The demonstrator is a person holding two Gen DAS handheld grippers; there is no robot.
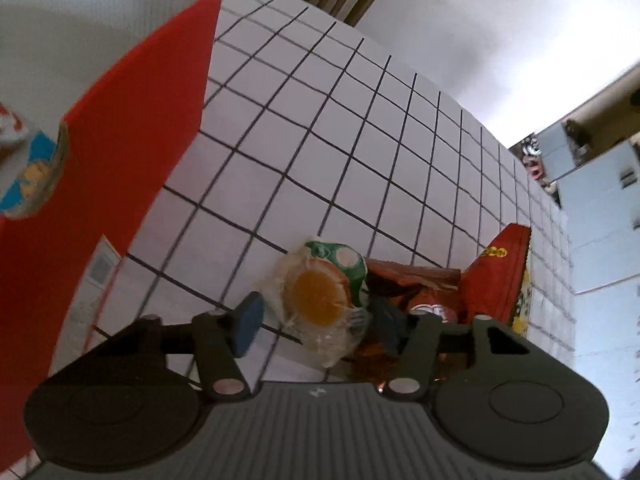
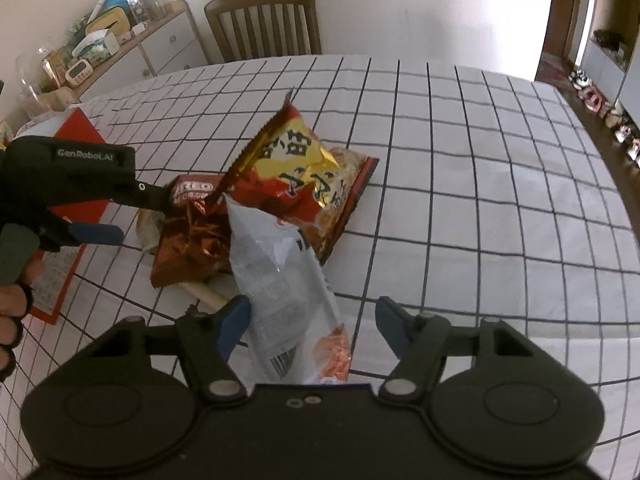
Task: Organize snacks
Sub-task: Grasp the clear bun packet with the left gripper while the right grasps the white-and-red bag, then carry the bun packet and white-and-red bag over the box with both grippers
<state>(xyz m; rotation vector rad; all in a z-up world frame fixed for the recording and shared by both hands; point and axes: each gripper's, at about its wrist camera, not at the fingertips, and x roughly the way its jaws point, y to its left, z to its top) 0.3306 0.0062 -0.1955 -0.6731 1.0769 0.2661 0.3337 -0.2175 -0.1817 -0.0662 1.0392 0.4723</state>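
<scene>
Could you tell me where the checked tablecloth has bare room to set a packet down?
Bare checked tablecloth lies right of the red-and-gold crinkly snack bag, and beyond it toward the wooden chair. Crowded: the packet heap beside the red cardboard box.

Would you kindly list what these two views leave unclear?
- Left wrist: red box contents, cut off by the frame edge.
- Left wrist: brown foil packet, mostly behind the round clear-wrapped snack.
- Right wrist: white packet print, blurred and glared.
</scene>
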